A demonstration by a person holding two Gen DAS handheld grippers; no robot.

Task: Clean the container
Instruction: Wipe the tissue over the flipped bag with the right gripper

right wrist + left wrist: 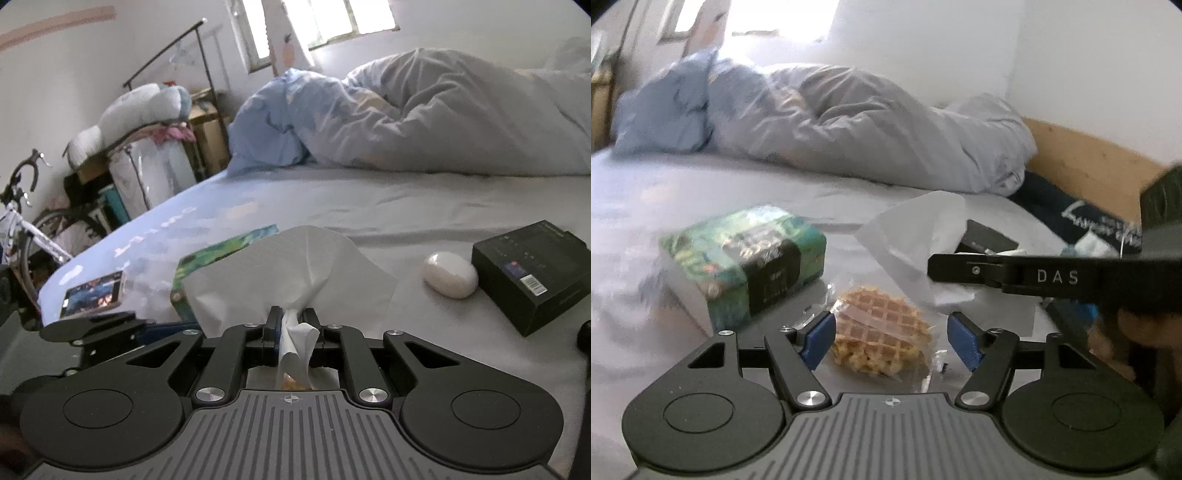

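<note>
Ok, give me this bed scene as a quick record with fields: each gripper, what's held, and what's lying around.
left gripper: open, nothing held
below it: wrapped waffle
right gripper: shut on white tissue
container: green printed tin, on bed sheet
nearby: black box, white oval case, phone

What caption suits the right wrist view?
Right claw shut on a white tissue above the bed, beside a black box.

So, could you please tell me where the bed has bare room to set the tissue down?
Bare sheet lies between the duvet and the white case. It is crowded near the green box, waffle and black box.
</note>
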